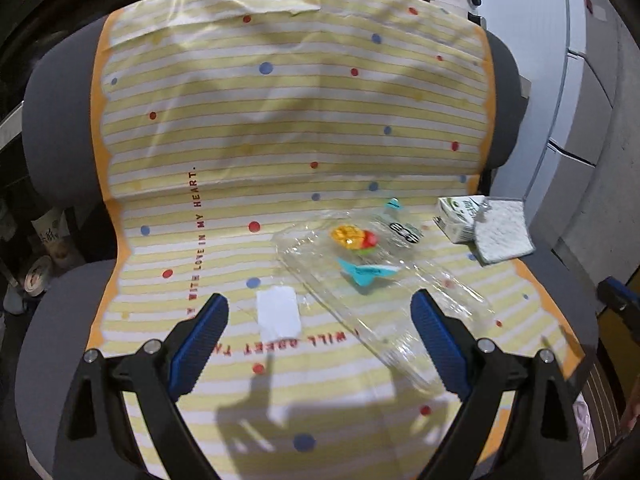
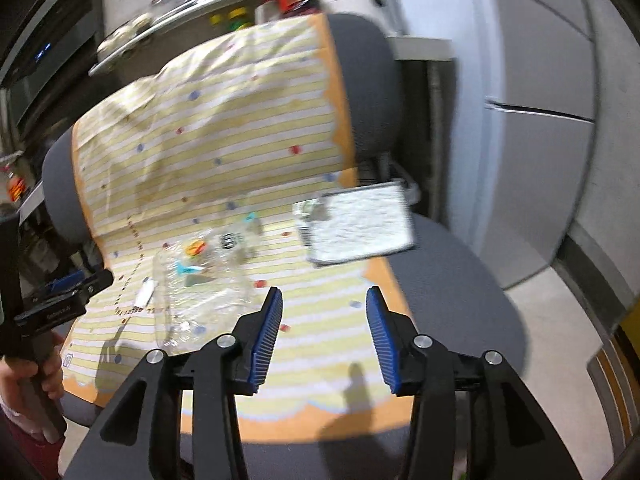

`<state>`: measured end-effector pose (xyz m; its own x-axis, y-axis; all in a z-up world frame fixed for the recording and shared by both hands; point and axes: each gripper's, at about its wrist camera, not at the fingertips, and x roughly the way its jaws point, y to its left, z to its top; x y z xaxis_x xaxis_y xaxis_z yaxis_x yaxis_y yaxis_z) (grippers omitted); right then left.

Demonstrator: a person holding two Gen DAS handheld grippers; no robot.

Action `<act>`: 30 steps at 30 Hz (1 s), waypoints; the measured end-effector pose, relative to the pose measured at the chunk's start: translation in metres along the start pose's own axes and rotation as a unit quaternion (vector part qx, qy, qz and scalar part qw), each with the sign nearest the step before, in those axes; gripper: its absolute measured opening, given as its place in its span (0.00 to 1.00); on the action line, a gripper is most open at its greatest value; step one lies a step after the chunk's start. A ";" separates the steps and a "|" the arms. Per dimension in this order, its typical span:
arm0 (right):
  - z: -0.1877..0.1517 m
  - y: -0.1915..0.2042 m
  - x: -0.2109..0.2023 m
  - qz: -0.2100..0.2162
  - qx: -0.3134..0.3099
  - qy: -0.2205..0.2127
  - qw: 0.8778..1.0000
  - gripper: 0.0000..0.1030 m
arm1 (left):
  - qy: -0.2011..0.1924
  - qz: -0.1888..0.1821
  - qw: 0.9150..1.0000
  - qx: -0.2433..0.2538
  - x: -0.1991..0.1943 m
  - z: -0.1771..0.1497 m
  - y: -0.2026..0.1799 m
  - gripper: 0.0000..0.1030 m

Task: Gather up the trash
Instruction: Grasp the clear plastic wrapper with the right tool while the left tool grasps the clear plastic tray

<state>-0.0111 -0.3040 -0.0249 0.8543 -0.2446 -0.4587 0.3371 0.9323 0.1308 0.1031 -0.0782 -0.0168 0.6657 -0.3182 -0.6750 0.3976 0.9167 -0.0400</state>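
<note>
Left claw (image 1: pixel 320 316): wide, holds nothing
Right claw (image 2: pixel 324 312): wide, holds nothing
Clear wrapper (image 1: pixel 360 264): middle, on striped cloth (image 1: pixel 280 120)

A cluttered home room: a grey office chair (image 1: pixel 60 128) under a striped cloth (image 1: pixel 280 120), jars on a shelf (image 2: pixel 180 16) at eleven o'clock.

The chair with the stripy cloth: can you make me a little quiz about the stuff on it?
1. True or false: the clear wrapper lies on the cloth.
2. What leans against the carton? A) a sponge B) a bottle C) a spoon
3. Fill in: both hand-held grippers, left and right, hold ____.

Key: 1 true. 2 A, the sponge. 3 nothing; their jaws stand open over the chair.
</note>
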 end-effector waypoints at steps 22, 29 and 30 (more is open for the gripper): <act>0.045 0.071 0.195 0.091 0.061 0.139 0.984 0.69 | 0.042 0.035 0.998 -0.008 0.084 0.012 0.028 0.77; 0.045 0.061 0.226 0.135 0.154 0.158 0.966 0.68 | 0.062 0.036 0.997 -0.004 0.101 0.009 0.032 0.77; 0.046 0.059 0.226 0.143 0.165 0.149 0.964 0.62 | 0.062 0.036 0.997 -0.006 0.101 0.010 0.033 0.77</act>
<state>0.2198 -0.3165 -0.0805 0.7964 0.1436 -0.5875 0.2539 0.8022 0.5404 0.1899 -0.0825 -0.0791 0.6088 -0.2190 -0.7625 0.3433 0.9392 0.0043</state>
